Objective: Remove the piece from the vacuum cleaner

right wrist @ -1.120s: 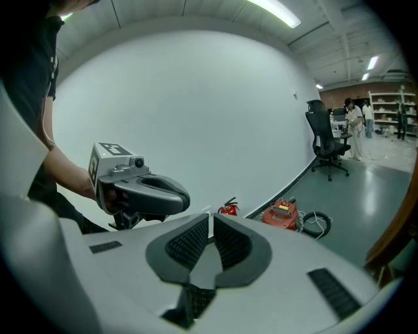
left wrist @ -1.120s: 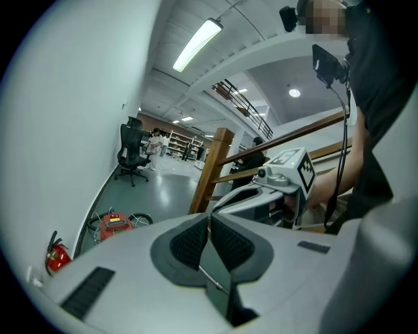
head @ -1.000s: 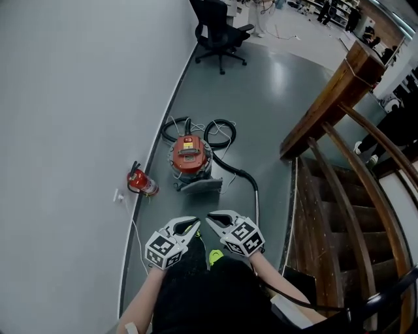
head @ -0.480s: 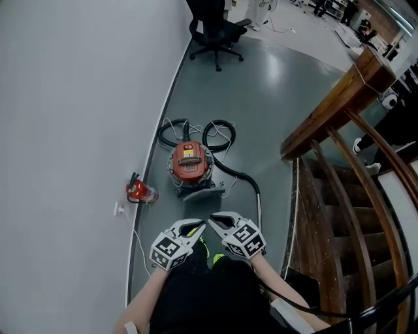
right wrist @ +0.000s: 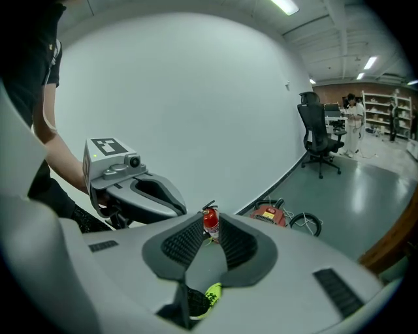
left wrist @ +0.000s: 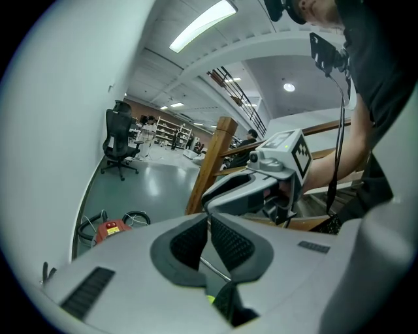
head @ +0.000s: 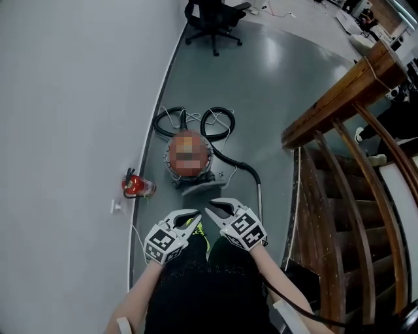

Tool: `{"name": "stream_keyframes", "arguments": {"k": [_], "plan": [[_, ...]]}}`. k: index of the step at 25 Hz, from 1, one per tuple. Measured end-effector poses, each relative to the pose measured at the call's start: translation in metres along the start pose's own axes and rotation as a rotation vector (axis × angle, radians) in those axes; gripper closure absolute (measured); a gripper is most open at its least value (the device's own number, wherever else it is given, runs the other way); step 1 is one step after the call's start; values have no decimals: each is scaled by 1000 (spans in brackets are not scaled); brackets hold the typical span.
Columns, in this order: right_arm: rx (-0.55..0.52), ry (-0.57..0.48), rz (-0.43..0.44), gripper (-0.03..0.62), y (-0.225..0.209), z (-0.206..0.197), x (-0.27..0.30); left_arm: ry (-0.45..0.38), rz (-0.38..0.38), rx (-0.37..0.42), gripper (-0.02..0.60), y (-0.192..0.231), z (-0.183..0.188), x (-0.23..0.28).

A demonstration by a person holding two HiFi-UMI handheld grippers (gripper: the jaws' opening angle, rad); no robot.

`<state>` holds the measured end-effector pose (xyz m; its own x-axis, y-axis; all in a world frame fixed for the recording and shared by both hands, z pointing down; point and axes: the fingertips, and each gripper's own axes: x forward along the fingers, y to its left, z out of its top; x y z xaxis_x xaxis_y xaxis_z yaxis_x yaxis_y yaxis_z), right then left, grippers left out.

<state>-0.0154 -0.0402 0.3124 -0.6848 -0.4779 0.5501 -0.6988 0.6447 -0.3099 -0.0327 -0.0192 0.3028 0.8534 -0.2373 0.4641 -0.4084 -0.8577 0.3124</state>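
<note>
Two grippers sit side by side at six o'clock in the head view. The left gripper (head: 194,213) has its jaws pressed together with nothing in them. The right gripper (head: 210,211) shows a narrow gap, its jaws having just been opening, and nothing sits between them.

Well apart from both, at twelve o'clock on the grey floor (head: 261,85), stands the vacuum cleaner (head: 189,171). It is a round red-orange canister on a grey base, with a yellow label on top in the gripper views. A black hose (head: 236,164) leaves it toward four o'clock and joins a metal tube (head: 260,199). More hose loops lie at its far side. A red fire extinguisher (head: 136,187) lies at its nine o'clock by the wall. An office chair (head: 210,19) stands farthest, at twelve.
</note>
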Motion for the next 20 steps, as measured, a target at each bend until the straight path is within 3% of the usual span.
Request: {"name": "stream_keyframes", "arguments": {"k": [9, 20], "plan": [[-66, 90, 95, 516, -15, -25, 18, 8, 69, -64, 572, 25, -14, 28], [-67, 162, 102, 491, -72, -58, 62, 54, 85, -65, 495, 61, -60, 61]]}}
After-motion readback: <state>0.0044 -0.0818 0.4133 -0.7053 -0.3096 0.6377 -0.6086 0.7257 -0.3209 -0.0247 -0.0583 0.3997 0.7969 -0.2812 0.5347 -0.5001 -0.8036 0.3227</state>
